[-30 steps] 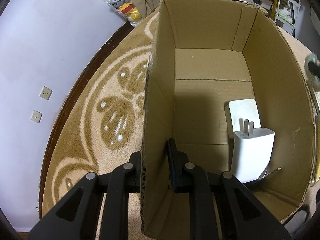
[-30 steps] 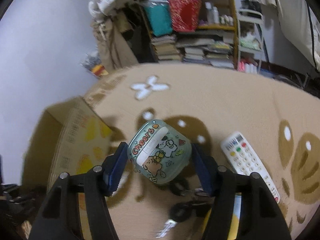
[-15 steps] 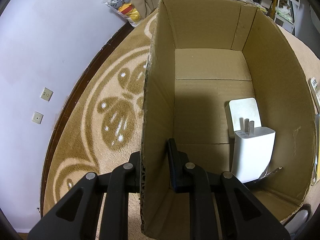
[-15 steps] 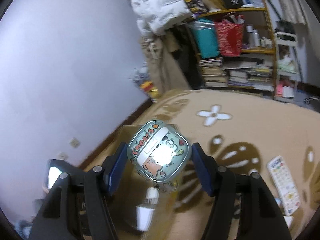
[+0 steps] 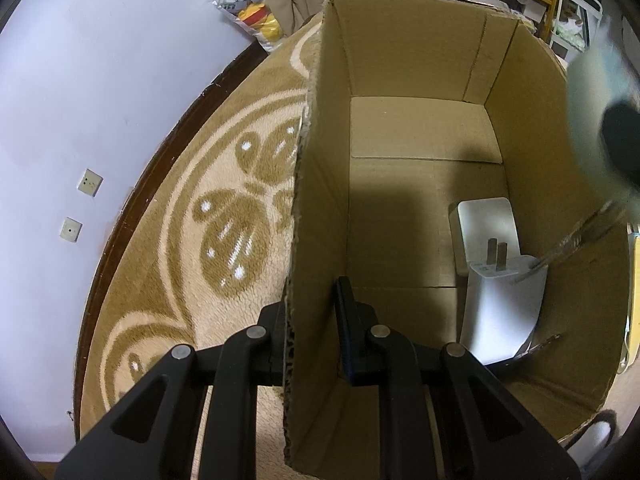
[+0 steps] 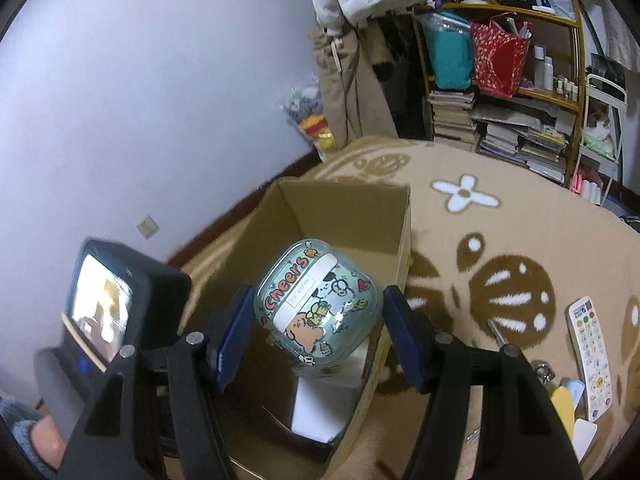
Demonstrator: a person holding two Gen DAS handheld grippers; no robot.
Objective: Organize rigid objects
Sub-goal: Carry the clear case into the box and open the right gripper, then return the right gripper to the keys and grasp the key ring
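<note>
An open cardboard box (image 5: 408, 48) stands on the patterned rug. My left gripper (image 5: 310, 300) is shut on the box's left wall, one finger outside and one inside. On the box floor lie a white charger (image 5: 500, 304) with its prongs up and a flat white block (image 5: 484, 224). My right gripper (image 6: 318, 294) is shut on a clear teal case (image 6: 316, 304) printed with cartoons and "Cheers". It hovers over the near right part of the cardboard box (image 6: 348, 208). In the left wrist view the case (image 5: 600, 120) is a blur at the right edge.
A white remote (image 6: 590, 356), keys (image 6: 544, 372) and small yellow and white items (image 6: 564, 400) lie on the rug right of the box. A crowded bookshelf (image 6: 520, 92) and hanging clothes stand behind. The left gripper's body with its screen (image 6: 108, 304) sits left of the box, near the wall.
My right gripper has carried the teal case leftward from over the rug to above the box. The left gripper and the box have stayed put.
</note>
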